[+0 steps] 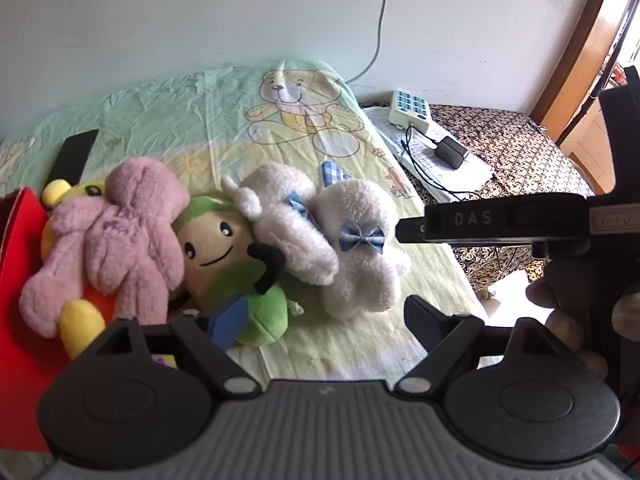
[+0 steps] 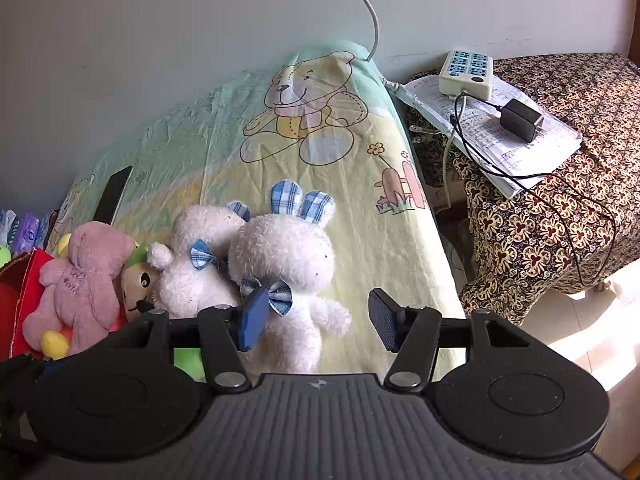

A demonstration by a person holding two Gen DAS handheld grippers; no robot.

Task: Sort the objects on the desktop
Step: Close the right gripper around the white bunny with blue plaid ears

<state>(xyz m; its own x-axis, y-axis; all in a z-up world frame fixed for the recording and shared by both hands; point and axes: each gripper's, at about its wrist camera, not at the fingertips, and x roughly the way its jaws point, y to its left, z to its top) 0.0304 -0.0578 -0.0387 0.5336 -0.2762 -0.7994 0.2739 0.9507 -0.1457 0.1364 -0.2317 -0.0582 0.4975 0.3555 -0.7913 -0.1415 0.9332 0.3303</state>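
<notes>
Left of the left gripper's (image 1: 324,316) wide-spread fingers, a red box (image 1: 16,280) holds a pink plush bear (image 1: 116,236) lying over a yellow toy (image 1: 78,320). A green plush (image 1: 224,256) lies ahead of the left finger, beside two white rabbits (image 1: 352,248). The right gripper (image 2: 318,318), also wide, straddles the nearer rabbit (image 2: 288,272) on the bench.

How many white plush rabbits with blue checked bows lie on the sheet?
2: one rabbit nearest the right gripper, the other rabbit lying beside it, touching the green plush. More may be hidden.
</notes>
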